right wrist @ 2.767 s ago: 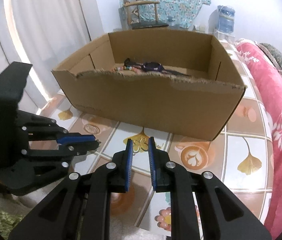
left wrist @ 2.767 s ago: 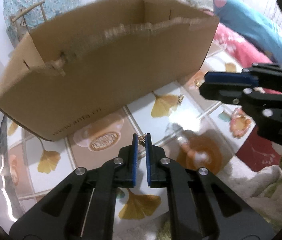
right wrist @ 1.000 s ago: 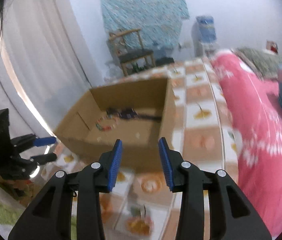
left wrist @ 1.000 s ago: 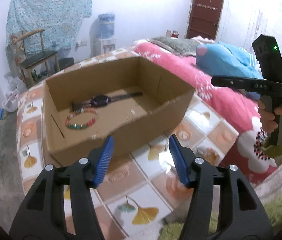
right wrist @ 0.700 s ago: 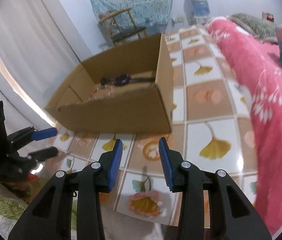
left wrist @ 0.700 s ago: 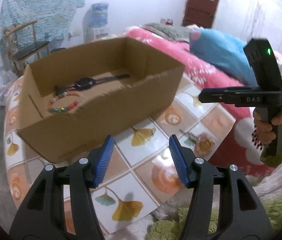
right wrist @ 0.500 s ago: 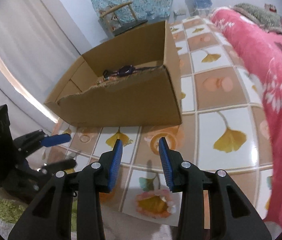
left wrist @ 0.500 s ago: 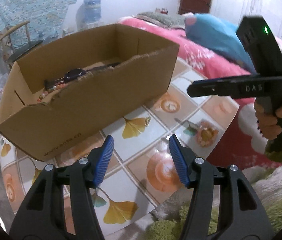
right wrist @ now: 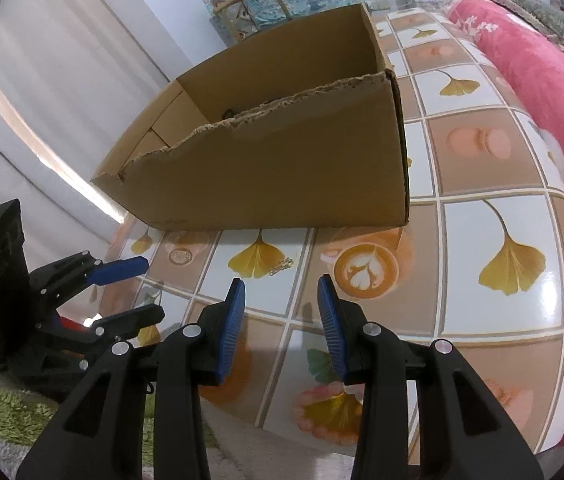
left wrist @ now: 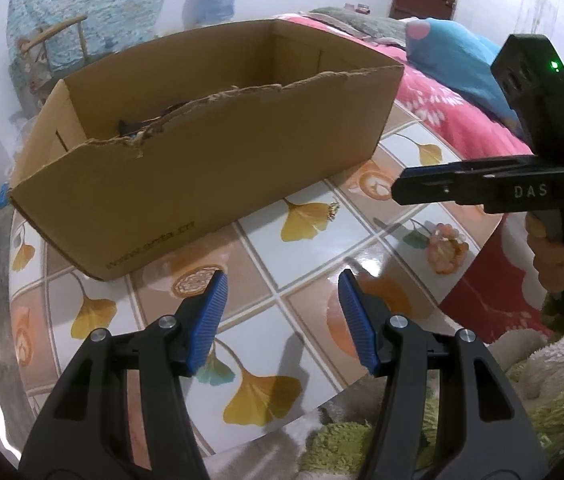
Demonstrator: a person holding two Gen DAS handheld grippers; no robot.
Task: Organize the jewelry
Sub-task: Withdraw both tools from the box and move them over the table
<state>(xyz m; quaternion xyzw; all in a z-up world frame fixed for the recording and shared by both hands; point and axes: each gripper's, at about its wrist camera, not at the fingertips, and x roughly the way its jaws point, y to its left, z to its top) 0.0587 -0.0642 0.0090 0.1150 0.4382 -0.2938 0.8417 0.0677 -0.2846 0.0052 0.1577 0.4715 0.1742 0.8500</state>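
Left gripper (left wrist: 282,292): jaws apart, nothing between the blue pads (left wrist: 207,322). It points down at the tiled tabletop (left wrist: 314,280), near that surface's front edge.

Right gripper (right wrist: 281,300): jaws apart with a narrower gap than the left unit, nothing between them. It also points down at the tabletop. In the left wrist view it appears ahead and to the right, seen from the side, with a hand (left wrist: 558,248) wrapped around its handle.

Small gold jewelry piece (left wrist: 334,211): lies flat on the tabletop, ahead of the left gripper and slightly right of its centre line, well apart from the fingertips. In the right wrist view the same piece sits just ahead of the right gripper and slightly left, at the edge of a printed ginkgo leaf (right wrist: 257,259). Neither gripper touches it.

Cardboard box (left wrist: 217,160): stands on the tabletop beyond the jewelry piece, ahead of both grippers, open at the top, with a torn near rim. A dark item (left wrist: 133,125) shows just over that rim; its type cannot be determined.

Pink floral bedding (right wrist: 542,80): lies to the right of the right gripper, beside the tabletop.
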